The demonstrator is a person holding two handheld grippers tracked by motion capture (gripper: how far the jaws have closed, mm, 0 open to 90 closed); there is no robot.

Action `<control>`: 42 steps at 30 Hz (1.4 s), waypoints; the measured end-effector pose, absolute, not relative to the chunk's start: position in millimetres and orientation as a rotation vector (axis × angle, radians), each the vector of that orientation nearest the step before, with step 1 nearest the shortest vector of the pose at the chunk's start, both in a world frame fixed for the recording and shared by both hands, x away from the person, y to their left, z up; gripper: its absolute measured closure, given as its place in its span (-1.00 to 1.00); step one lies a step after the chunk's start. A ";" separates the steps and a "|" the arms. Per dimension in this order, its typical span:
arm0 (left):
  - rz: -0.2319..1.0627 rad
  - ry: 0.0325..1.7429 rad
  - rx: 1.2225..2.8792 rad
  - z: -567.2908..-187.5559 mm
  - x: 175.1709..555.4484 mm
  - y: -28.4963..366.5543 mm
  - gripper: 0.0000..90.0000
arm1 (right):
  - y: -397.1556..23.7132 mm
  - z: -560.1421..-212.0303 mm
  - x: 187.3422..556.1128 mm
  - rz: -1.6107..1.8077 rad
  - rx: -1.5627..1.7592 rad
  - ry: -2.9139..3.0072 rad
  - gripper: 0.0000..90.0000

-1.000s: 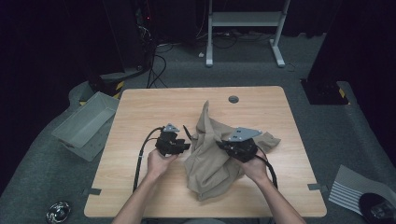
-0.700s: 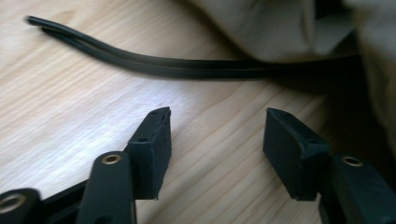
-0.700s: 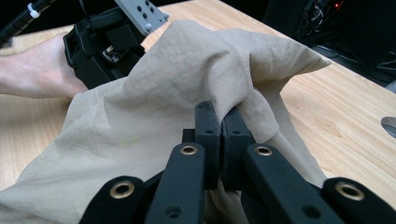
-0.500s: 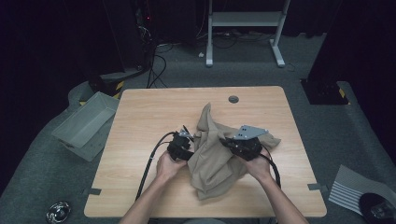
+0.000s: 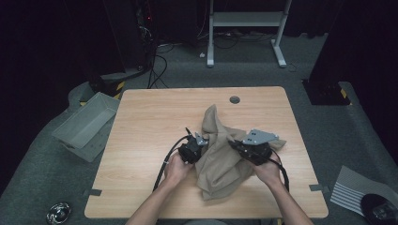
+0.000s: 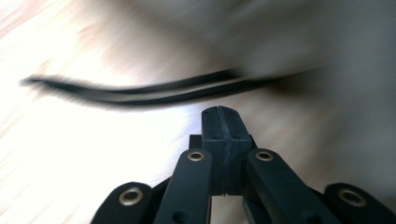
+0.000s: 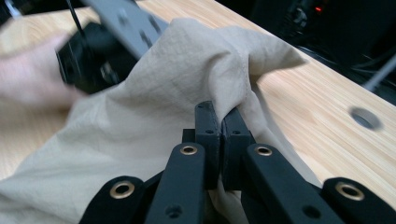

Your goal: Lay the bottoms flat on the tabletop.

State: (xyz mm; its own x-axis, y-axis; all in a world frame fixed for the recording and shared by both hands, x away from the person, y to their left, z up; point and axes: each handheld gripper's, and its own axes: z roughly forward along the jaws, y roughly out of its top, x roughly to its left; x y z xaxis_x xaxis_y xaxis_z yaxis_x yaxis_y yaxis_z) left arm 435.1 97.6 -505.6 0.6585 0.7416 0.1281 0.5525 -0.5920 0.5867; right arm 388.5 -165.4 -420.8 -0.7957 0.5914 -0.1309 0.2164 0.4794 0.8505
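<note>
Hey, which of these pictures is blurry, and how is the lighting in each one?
Left gripper view: heavy motion blur, the table washed out by glare, only the left gripper sharp. Right gripper view: the beige cloth evenly lit and sharp near the right gripper, the hand behind blurred. High view: table lit, surroundings dark.

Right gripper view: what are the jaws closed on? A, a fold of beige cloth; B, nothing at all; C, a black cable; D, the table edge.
A: the right gripper has its jaws pinched together on a raised fold of the beige cloth above the wooden table.
</note>
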 end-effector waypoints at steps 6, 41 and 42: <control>0.404 1.081 2.264 -507.7 438.0 126.1 0.91 | -218.7 -430.8 387.7 1.323 0.858 2.246 0.95; 0.268 1.285 1.939 -507.2 425.6 180.4 -0.23 | -201.1 -470.2 389.6 1.257 0.896 2.330 0.94; 0.267 1.272 1.962 -507.4 425.8 173.8 -0.23 | -206.7 -479.3 388.0 1.224 0.920 2.336 0.94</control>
State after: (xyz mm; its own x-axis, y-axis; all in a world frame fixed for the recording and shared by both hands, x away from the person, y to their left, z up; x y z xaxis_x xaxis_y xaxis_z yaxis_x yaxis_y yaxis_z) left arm 425.8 173.8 -507.4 0.4801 0.8487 -0.2217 0.6876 -0.2072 0.6959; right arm 388.0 -206.7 -479.3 -0.7293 0.6842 -0.0063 0.3844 0.4172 0.8235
